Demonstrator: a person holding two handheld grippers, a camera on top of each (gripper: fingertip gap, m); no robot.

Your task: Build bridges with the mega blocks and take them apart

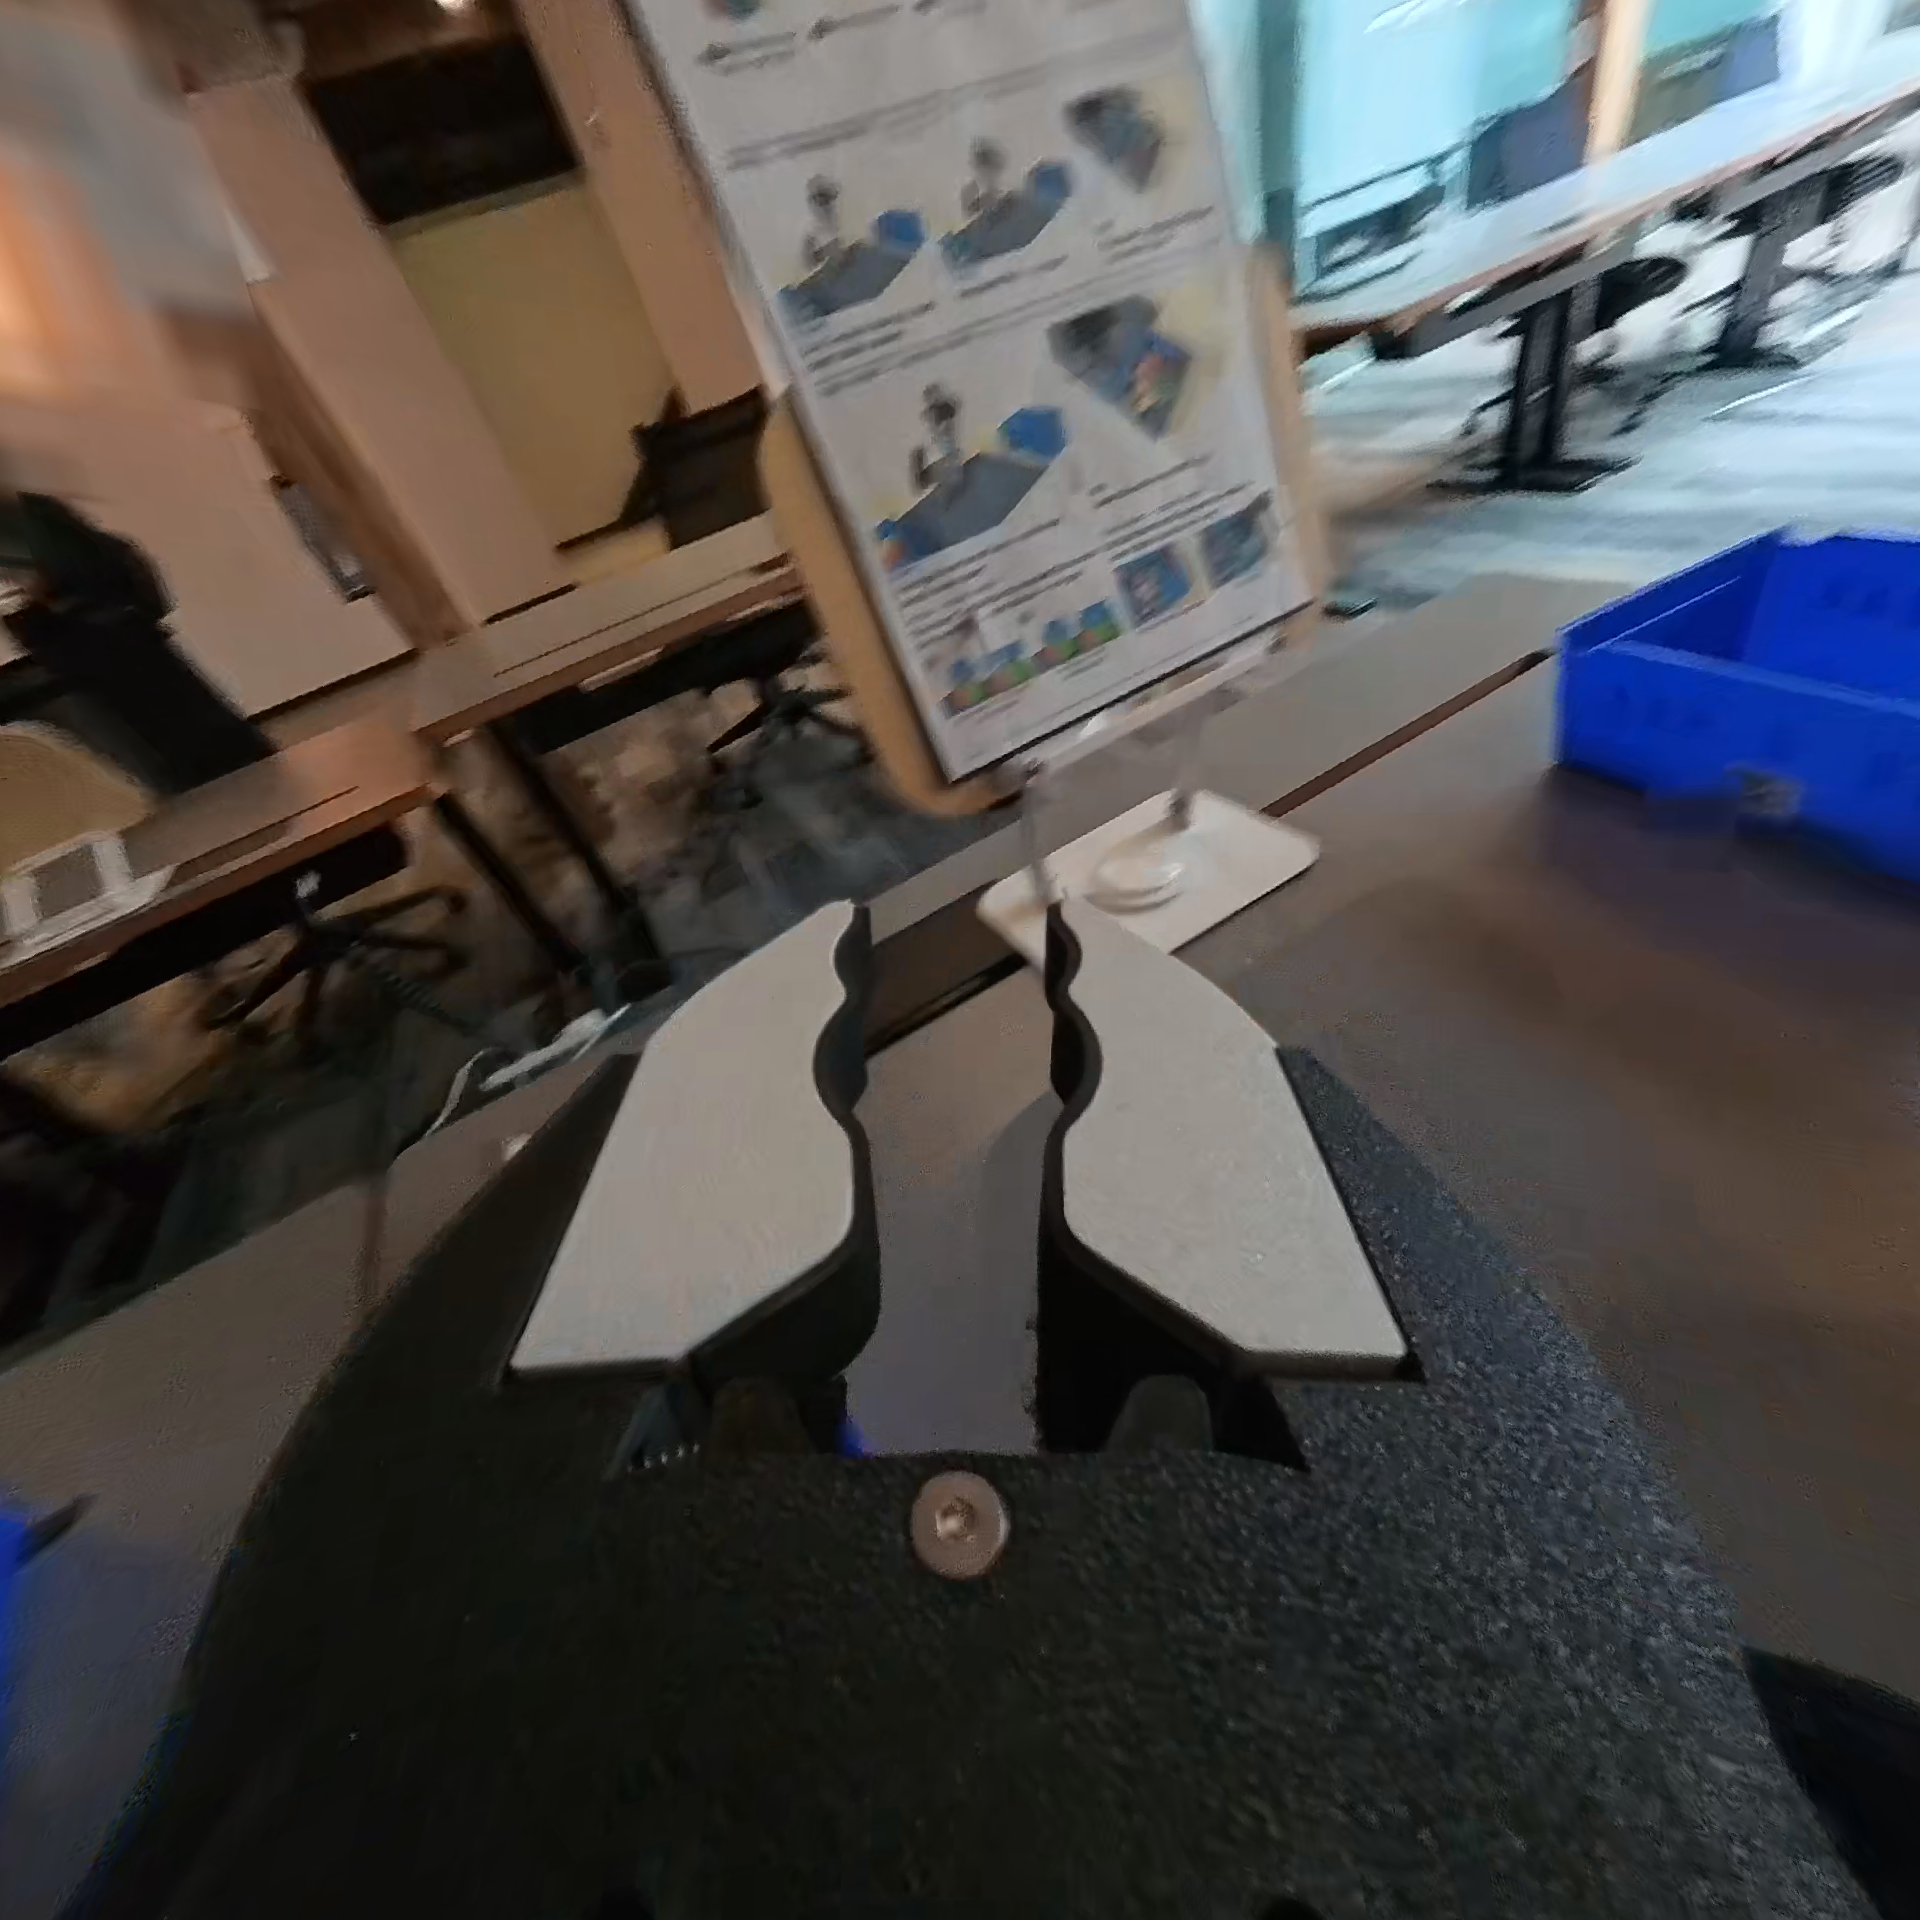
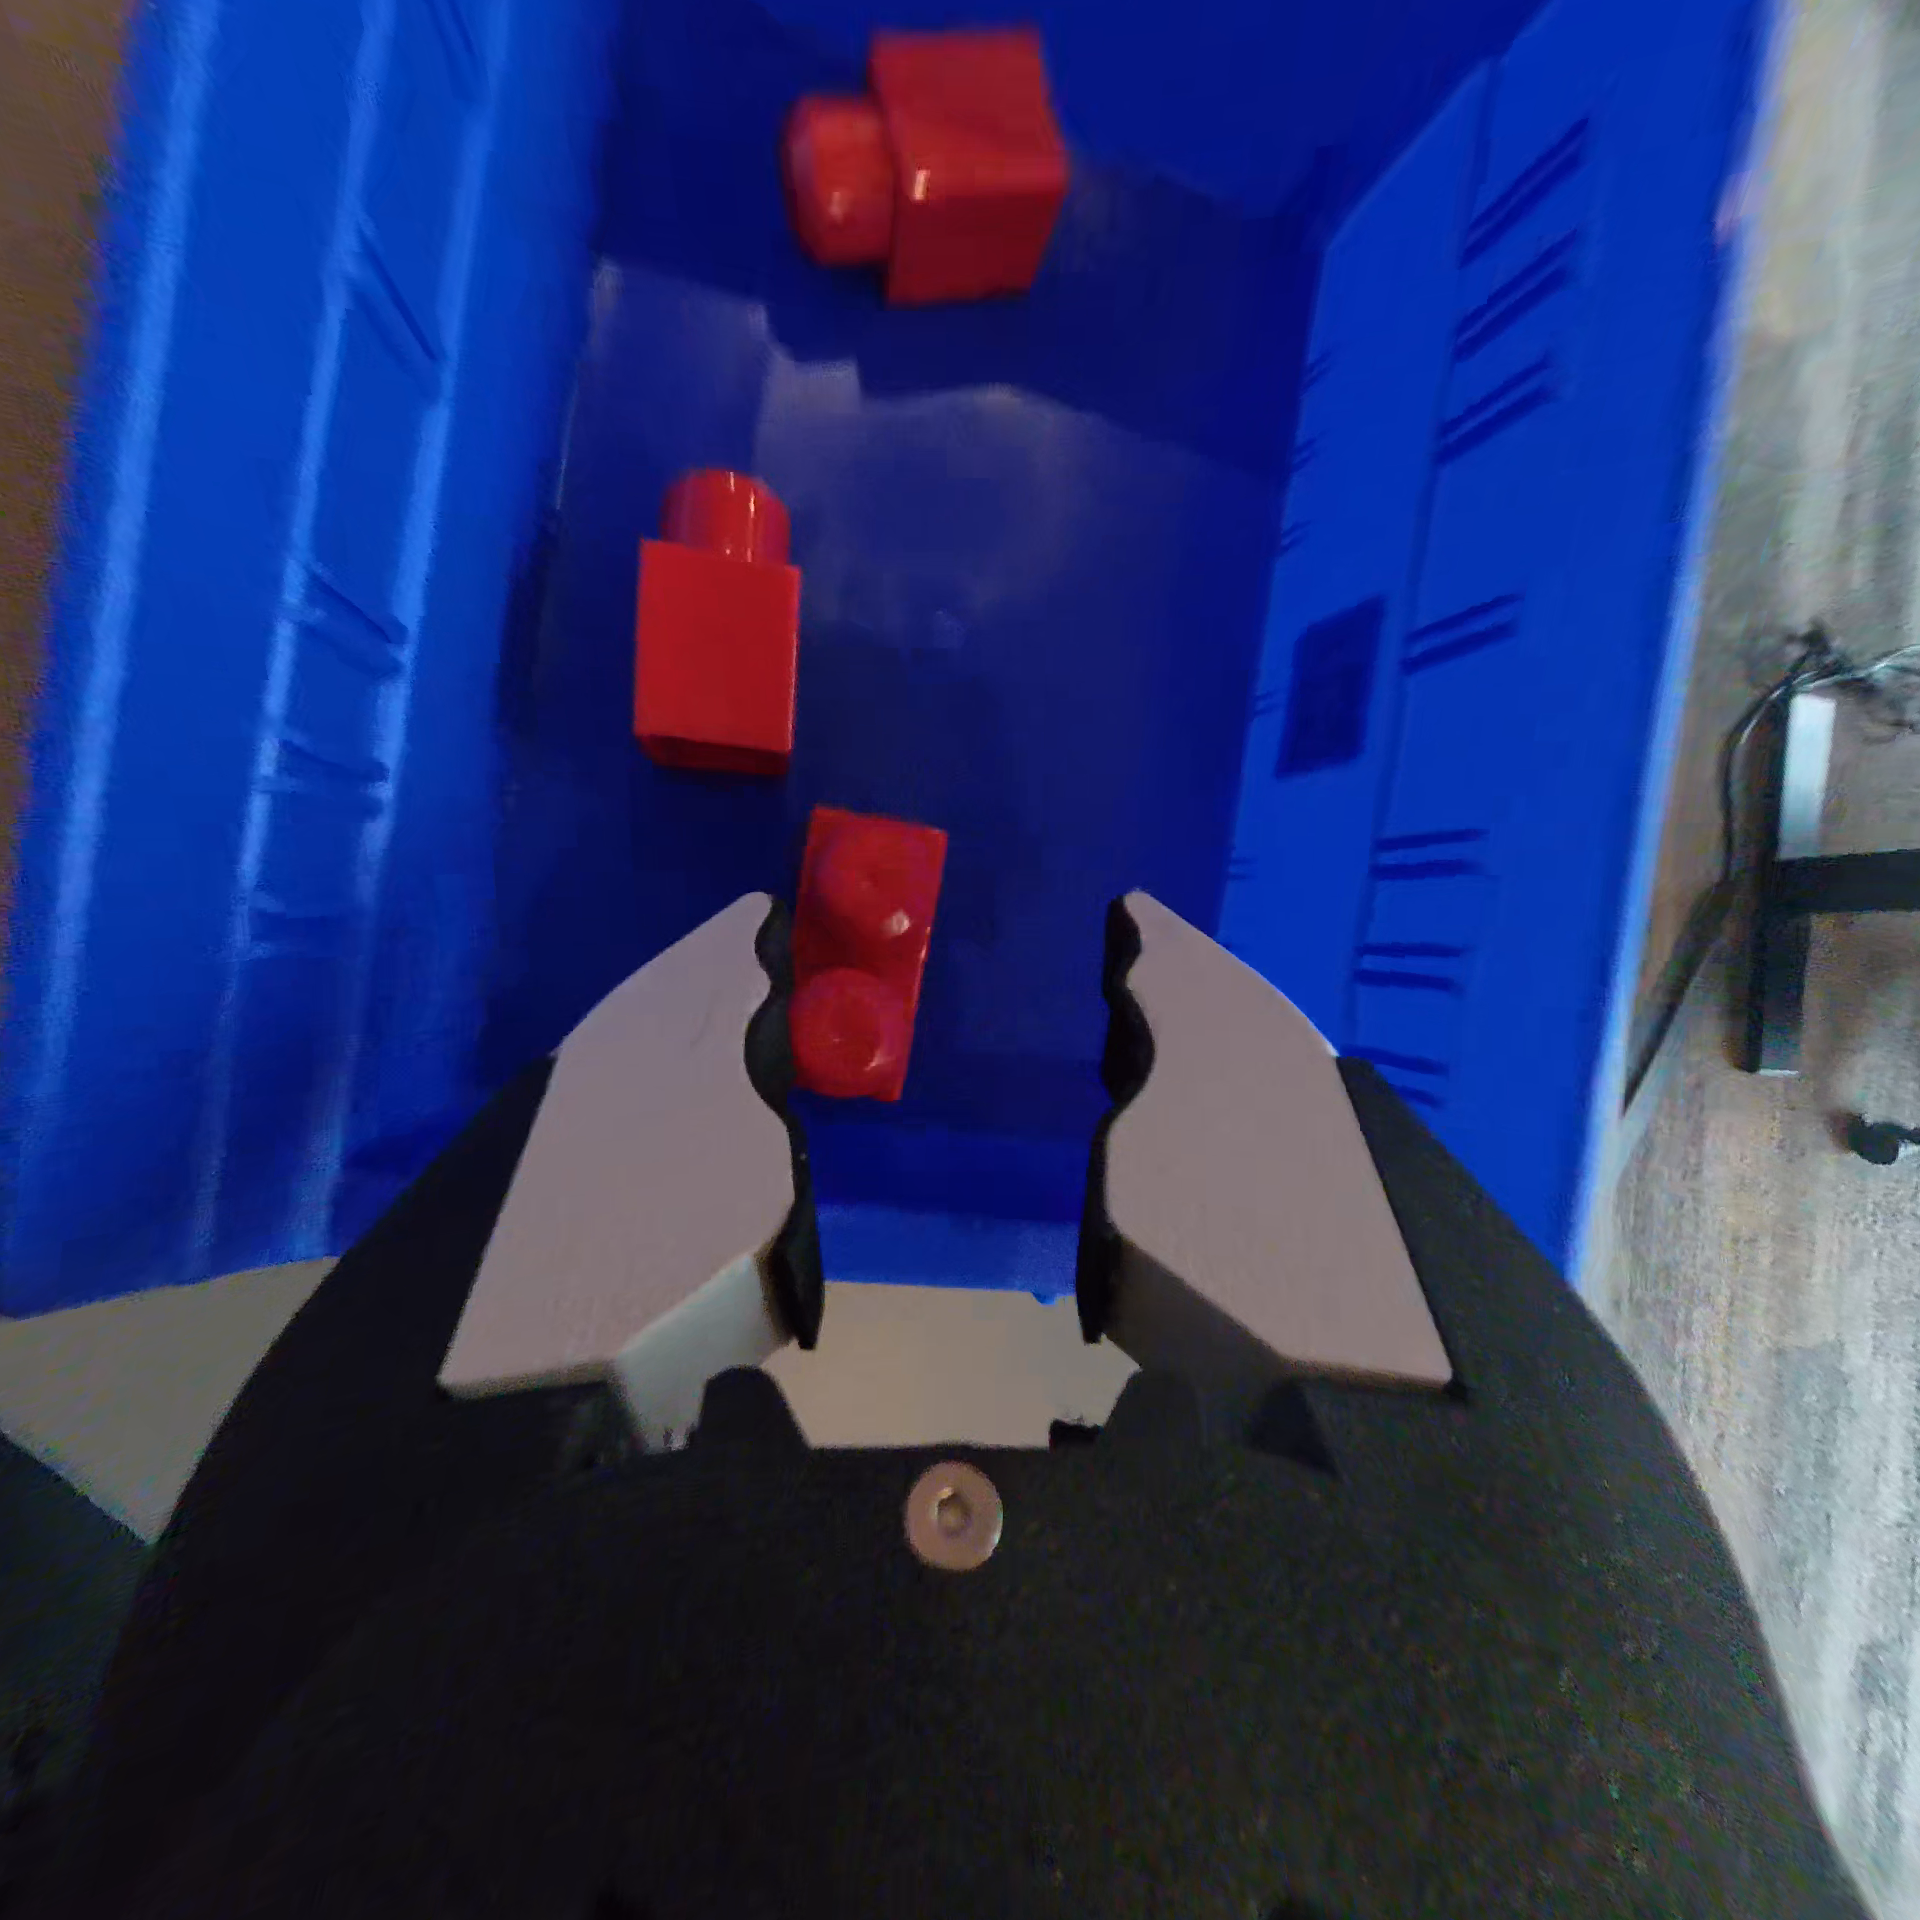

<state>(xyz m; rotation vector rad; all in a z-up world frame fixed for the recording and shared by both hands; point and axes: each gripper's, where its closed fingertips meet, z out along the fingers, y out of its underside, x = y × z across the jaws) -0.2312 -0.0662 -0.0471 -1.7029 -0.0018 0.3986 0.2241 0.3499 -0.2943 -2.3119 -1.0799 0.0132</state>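
In the right wrist view my right gripper (image 2: 940, 914) is open and empty, pointing down into a blue bin (image 2: 343, 644). A red two-stud block (image 2: 868, 956) lies on the bin floor just past my left fingertip (image 2: 727, 956). A red one-stud block (image 2: 717, 644) lies farther in on the left, and another red one-stud block (image 2: 935, 171) lies at the far end. In the left wrist view my left gripper (image 1: 951, 920) is open and empty above the dark table (image 1: 1507, 1039). No blocks show in that view.
In the left wrist view a blue bin (image 1: 1745, 717) stands on the table at the right, and an instruction sheet (image 1: 1018, 374) on a metal stand (image 1: 1164, 862) stands at the table's far edge. Desks and chairs lie beyond. Floor (image 2: 1766, 1351) shows right of the bin. My hands' fingertips stand some 65 centimetres from each other. From the right gripper's tips to the red one-stud block (image 2: 717, 644) is close to 6 centimetres.
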